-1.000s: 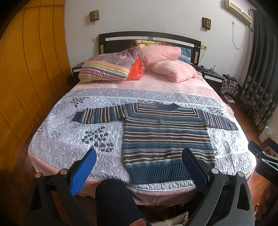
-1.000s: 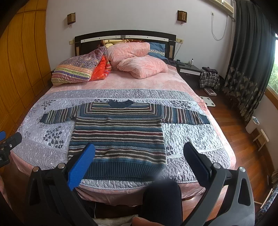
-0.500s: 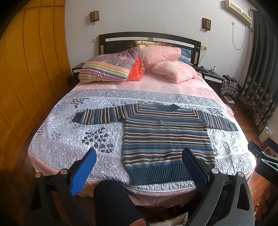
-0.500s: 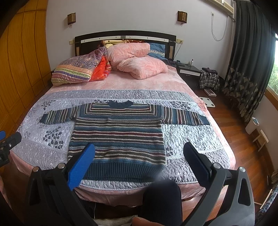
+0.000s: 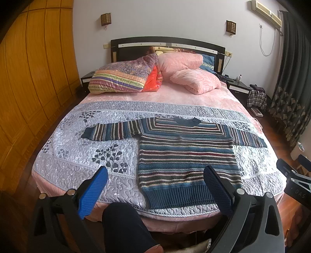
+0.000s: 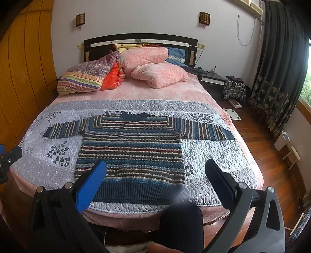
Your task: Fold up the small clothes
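The striped sweater (image 5: 186, 155) lies flat, sleeves spread out to both sides, on the grey quilted bedspread (image 5: 81, 155) at the foot of the bed, its ribbed hem nearest us. We hold the left gripper (image 5: 154, 176) and right gripper (image 6: 155, 171) back from the mattress edge, each with its jaws spread wide and empty. Our dark-trousered knees (image 6: 180, 223) show below. Pillows (image 5: 180, 62) are heaped at the headboard.

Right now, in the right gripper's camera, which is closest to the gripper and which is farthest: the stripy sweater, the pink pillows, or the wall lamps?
1. Sweater: flat on the bed's near end, just past the right gripper.
2. Pink pillows: at the headboard end.
3. Wall lamps: on the wall above the headboard.
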The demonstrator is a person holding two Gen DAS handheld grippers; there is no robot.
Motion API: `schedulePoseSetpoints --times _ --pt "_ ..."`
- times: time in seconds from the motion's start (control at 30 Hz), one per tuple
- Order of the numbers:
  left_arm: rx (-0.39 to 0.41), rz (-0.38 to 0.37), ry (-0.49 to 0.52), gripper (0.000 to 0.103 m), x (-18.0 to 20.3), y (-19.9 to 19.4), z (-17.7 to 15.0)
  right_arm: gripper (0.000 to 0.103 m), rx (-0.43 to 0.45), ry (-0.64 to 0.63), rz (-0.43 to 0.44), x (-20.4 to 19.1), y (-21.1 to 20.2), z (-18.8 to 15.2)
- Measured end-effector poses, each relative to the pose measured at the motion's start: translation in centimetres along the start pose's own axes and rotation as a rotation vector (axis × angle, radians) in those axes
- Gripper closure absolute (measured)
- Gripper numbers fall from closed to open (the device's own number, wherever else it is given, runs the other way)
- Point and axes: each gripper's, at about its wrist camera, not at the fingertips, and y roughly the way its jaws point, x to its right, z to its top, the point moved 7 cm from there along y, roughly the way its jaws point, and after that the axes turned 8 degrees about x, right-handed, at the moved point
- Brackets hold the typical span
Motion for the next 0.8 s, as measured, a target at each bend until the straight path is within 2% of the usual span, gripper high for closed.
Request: schedulePoseSetpoints --times 0.27,0.5,0.57,0.63,0.67,0.8 --pt "-0.027 0.001 -0.019 0.004 -0.4 1.4 -0.2 0.003 -0.017 -0.006 -0.005 0.1 1.1 0.1" --pt "-0.037 -0.045 -0.031 0.004 -0.5 4.6 -0.8 0.003 -0.003 0.033 0.004 1.8 4.0 0.8" --pt "-0.006 -0.11 -0.022 0.004 0.1 5.8 -0.7 0.003 0.024 0.051 0.018 2.9 5.3 1.1" --pt "0.004 -0.188 -0.022 0.004 0.8 7.5 -0.9 0.003 0.051 0.058 0.07 4.3 7.2 1.4" --pt "-0.005 -0.198 -0.02 0.004 1.0 8.3 -1.1 0.003 0.037 0.058 0.054 5.6 8.7 1.4" --pt "-0.123 -0.259 -0.019 0.004 2.9 13.3 -2.8 0.003 -0.029 0.104 0.002 10.4 14.0 0.9"
